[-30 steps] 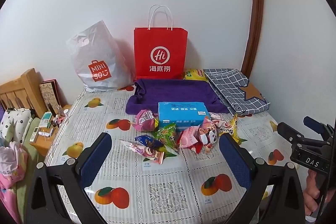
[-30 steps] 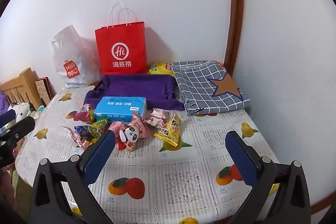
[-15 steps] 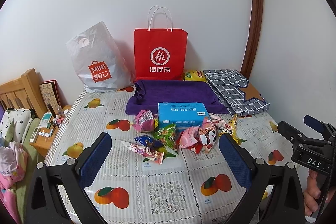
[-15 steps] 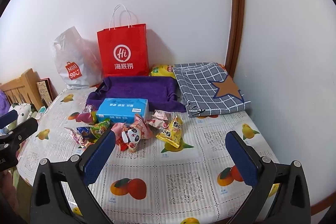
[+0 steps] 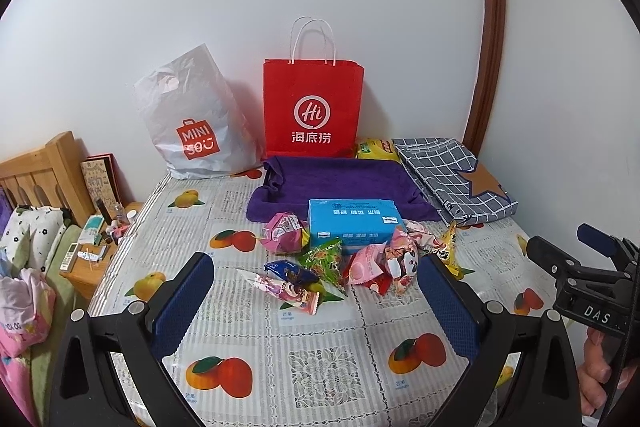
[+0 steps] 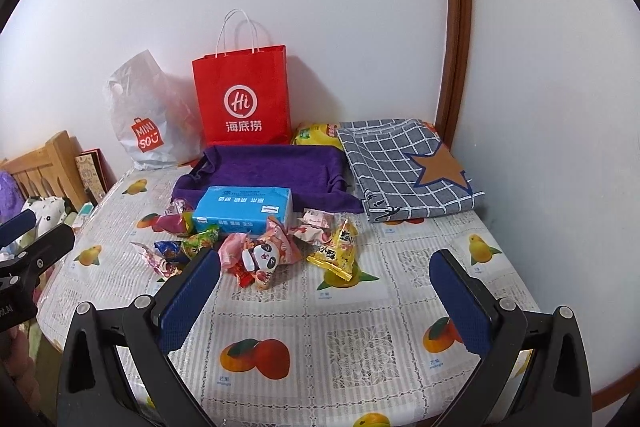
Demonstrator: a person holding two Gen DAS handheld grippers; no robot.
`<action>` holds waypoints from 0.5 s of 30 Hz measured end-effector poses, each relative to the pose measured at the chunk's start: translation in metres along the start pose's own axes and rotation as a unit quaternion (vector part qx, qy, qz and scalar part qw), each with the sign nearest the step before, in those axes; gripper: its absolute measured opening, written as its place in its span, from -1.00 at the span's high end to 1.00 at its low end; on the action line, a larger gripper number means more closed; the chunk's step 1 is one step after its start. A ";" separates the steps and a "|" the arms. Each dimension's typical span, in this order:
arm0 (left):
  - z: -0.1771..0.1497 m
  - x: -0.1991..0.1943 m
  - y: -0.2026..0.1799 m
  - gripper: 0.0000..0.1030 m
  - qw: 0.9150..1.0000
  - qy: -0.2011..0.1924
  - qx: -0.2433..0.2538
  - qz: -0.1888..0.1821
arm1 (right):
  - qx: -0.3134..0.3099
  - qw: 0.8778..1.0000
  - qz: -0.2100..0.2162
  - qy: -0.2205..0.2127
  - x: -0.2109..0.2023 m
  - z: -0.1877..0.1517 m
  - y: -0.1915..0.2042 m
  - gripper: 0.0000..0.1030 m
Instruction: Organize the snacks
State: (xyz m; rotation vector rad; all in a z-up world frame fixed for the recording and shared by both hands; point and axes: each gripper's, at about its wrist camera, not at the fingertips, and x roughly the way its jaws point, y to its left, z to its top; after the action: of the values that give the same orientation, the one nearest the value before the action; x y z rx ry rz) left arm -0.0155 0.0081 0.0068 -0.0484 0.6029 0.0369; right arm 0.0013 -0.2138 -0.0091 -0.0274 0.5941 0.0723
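Observation:
Several small snack packets lie in a loose pile point(image 5: 344, 263) on the fruit-print tablecloth, in front of a blue tissue box point(image 5: 354, 225); the pile also shows in the right wrist view point(image 6: 260, 251), with a yellow packet point(image 6: 338, 247) at its right end and a panda packet point(image 6: 262, 257) in the middle. My left gripper point(image 5: 316, 281) is open and empty, held above the table just short of the pile. My right gripper point(image 6: 326, 275) is open and empty, to the right of the left one, near the yellow packet.
A red paper bag point(image 5: 314, 111) and a white plastic bag point(image 5: 192, 119) stand against the back wall. A purple towel point(image 5: 340, 183) and a folded checked cloth point(image 5: 452, 179) lie behind the box. A wooden headboard point(image 5: 40, 171) and bedside clutter are to the left.
Both grippers have shifted slightly; the right view has drifted a little to the left and closer to the pile. Nothing on the table has moved.

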 end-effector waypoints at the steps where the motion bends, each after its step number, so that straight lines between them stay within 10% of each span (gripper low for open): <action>1: 0.000 0.000 0.000 -0.98 1.000 -0.001 -0.001 0.000 | -0.001 1.000 0.001 0.000 0.000 0.000 0.001 -1.00; 15: 0.000 -0.002 -0.001 -0.98 1.000 -0.011 0.008 0.005 | 0.001 1.000 0.001 -0.005 -0.005 -0.001 0.001 -1.00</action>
State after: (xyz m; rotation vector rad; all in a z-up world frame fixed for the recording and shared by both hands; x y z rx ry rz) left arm -0.0170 0.0066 0.0081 -0.0290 0.5809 0.0426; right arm -0.0033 -0.2129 -0.0072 -0.0247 0.5834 0.0734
